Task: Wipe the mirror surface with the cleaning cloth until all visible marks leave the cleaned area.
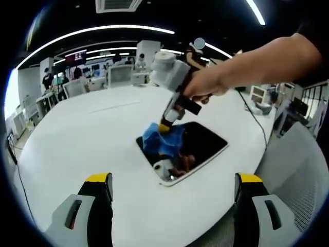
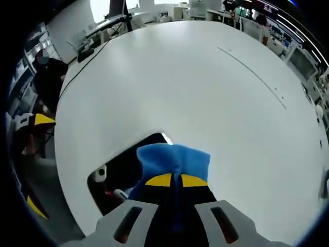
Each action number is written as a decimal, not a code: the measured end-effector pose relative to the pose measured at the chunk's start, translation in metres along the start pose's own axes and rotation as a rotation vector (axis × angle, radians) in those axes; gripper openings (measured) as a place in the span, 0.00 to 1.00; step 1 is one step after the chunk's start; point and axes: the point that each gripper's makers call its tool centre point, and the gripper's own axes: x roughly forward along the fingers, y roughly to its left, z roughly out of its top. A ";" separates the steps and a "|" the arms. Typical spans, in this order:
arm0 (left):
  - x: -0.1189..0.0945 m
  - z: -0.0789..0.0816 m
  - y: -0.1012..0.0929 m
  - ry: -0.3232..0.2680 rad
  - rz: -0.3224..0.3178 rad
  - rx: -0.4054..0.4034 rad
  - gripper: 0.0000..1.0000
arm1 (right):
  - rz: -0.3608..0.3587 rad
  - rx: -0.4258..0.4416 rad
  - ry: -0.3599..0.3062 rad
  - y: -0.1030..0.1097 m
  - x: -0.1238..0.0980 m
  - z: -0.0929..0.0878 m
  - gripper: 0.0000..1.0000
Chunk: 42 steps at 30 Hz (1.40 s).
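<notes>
Right gripper (image 2: 176,180) jaws pinch the blue cloth (image 2: 172,159) on the mirror (image 1: 198,144); left gripper (image 1: 172,181) jaws spread.

A broad white surface (image 1: 92,134) with a thin seam line (image 2: 252,77) across it. Beyond its far edge stand desks with monitors (image 1: 119,74) and seated people (image 1: 77,77). Long strip lights (image 1: 103,32) cross the ceiling.

Obscured areas
Cleaning cloth (image 2: 174,159) is covering part of the mirror (image 2: 123,170); any marks beneath cannot be judged.
</notes>
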 end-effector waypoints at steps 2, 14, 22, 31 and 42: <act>0.000 0.000 0.000 0.000 0.001 -0.001 0.99 | -0.002 -0.002 -0.001 0.002 -0.001 -0.001 0.00; -0.001 0.001 0.002 -0.009 0.011 -0.002 0.99 | 0.000 0.010 -0.010 0.011 -0.001 -0.010 0.00; -0.002 0.002 0.002 -0.009 0.015 0.000 0.99 | 0.002 0.001 -0.010 0.026 -0.006 -0.016 0.00; -0.002 0.001 0.002 -0.006 0.014 0.004 0.99 | 0.011 0.020 -0.021 0.045 -0.013 -0.025 0.00; -0.002 0.001 0.001 -0.002 0.014 0.004 0.99 | 0.015 -0.007 -0.017 0.064 -0.021 -0.034 0.00</act>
